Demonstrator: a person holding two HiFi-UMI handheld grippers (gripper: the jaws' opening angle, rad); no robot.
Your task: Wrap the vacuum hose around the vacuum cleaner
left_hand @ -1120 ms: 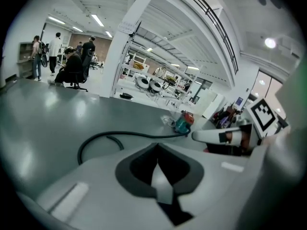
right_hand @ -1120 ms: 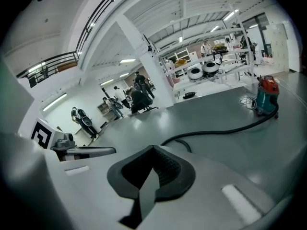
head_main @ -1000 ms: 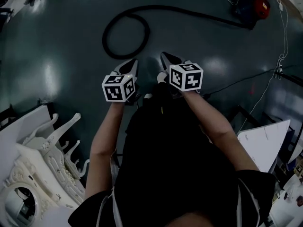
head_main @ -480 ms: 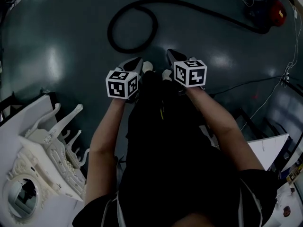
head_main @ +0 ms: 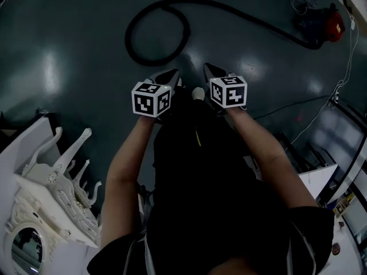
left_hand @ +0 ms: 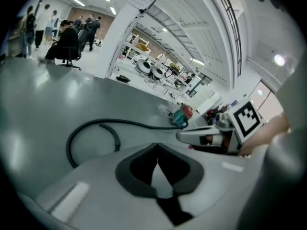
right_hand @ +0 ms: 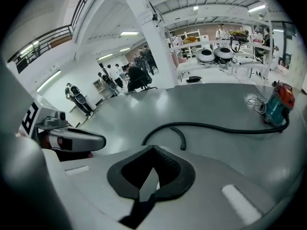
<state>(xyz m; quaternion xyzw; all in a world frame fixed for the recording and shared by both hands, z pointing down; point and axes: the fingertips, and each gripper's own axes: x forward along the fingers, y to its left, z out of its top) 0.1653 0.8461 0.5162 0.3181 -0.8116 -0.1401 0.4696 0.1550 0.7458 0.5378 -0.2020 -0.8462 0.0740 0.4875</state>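
Nearest to me, the person's bare forearms reach forward over dark clothing, one tool in each hand; the left tool is clenched, jaws pressed together with nothing between them; the right tool, just beside it, is clenched on nothing as well; both tilt down towards the floor. Behind the left tool and off to its outer side stands some white carved furniture; on the right tool's outer side a thin cable trails across the floor.

Ahead of both tools, near but apart from them, the hose curls into one loose loop on the floor, its free end turned back inside the loop; beyond that it runs out long and nearly straight, away and towards the right tool's side. At the far end of that run, well apart from either tool, sits the vacuum cleaner, red and dark; past it, across the hall, there are people and benches.

By my reckoning the task has not started: no turn of hose lies around the machine and neither tool touches the hose; taking hold, carrying it over and winding it on are all left to do.
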